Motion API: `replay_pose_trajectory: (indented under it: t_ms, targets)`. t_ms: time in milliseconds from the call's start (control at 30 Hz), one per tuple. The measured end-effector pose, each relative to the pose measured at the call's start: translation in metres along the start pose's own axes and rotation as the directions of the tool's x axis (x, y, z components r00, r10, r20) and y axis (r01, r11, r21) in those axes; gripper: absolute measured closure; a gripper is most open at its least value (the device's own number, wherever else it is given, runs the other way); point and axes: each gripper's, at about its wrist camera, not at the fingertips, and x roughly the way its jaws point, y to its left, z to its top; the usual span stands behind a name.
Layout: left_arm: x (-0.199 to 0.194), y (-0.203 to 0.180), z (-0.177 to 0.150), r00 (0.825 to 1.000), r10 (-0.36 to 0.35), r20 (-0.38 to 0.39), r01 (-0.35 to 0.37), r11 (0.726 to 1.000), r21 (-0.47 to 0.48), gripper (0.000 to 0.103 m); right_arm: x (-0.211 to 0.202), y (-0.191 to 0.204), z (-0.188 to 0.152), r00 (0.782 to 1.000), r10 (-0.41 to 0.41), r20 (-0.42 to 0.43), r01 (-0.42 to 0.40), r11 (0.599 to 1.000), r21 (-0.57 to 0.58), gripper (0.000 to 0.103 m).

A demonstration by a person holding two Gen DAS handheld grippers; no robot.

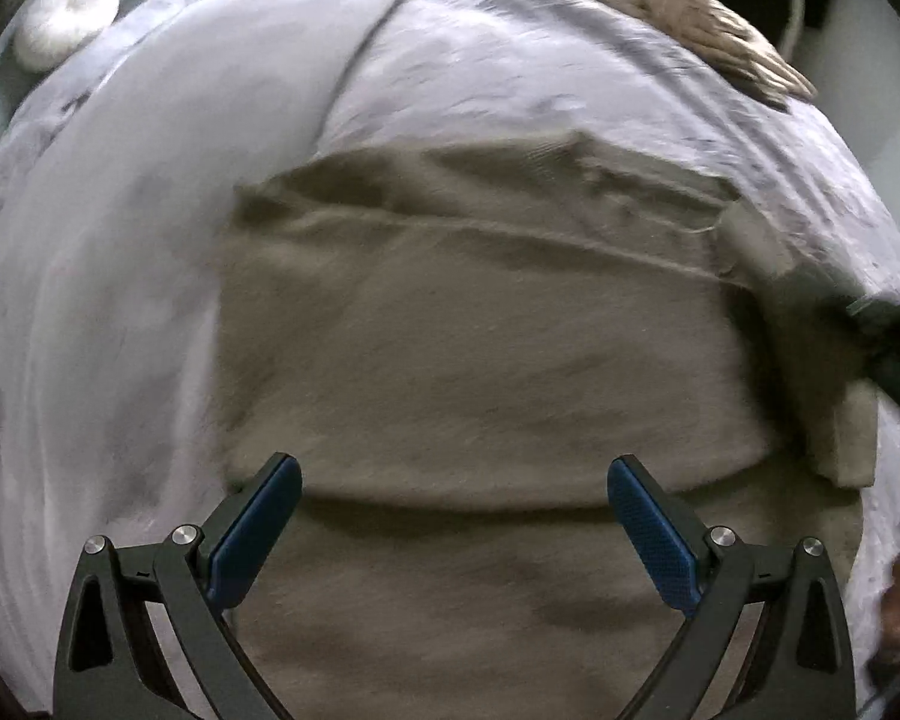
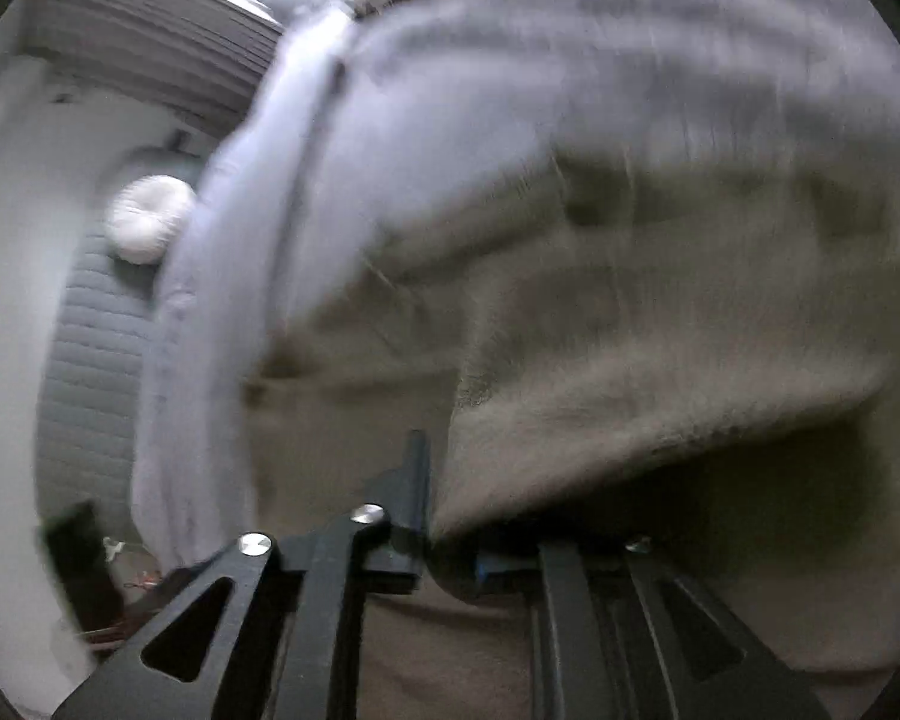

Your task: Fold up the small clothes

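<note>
Shows the left gripper hanging above a taupe garment, blue pads spread wide apart with nothing between them and no cloth touched. Places the garment flat and roughly squared on a pale lilac bedcover, one layer doubled over another, the folded edge crossing just beyond the fingertips. Picks out a seam running across the far half of the garment and two pale trim patches along its right side, one near the far corner, one nearer the camera. Also catches a round white fluffy cushion at the bedcover's far left edge and a tan patterned fabric lying on its far right part, well apart from the garment. From the right wrist, heavily blurred: shows the right gripper low at the garment's near edge, with a flap of the taupe cloth draped over the gripper's right side. Leaves only one dark finger in plain sight, standing just beside the flap's edge, the other hidden under the cloth. Cannot tell from this view whether the pads press on the cloth or merely stand around it. Frames the lilac bedcover falling away at left over a grey quilted surface, the white cushion sitting just beside that drop.
</note>
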Motion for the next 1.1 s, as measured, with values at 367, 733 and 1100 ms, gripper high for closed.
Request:
replay_pose_trajectory:
  t_ms: [367, 733, 1100]
  targets:
    - [-0.006, 0.045, -0.015, 1.000, -0.026, 0.009, 0.027, 0.996, -0.084, 0.001, -0.028, -0.008, 0.019, 0.983, 0.023, 0.182, -0.057, 0.982, 0.182, 0.096]
    - [-0.020, 0.081, -0.016, 0.994, -0.098, 0.038, 0.102, 0.983, -0.152, 0.001, 0.035, 0.088, -0.041, 0.967, -0.242, -0.082, 0.192, 0.899, -0.395, 0.082]
    - [0.007, 0.044, 0.007, 0.969, -0.245, -0.004, 0.243, 0.963, -0.120, 0.001, -0.080, -0.055, -0.063, 0.997, -0.082, -0.016, 0.083, 0.981, 0.177, 0.048]
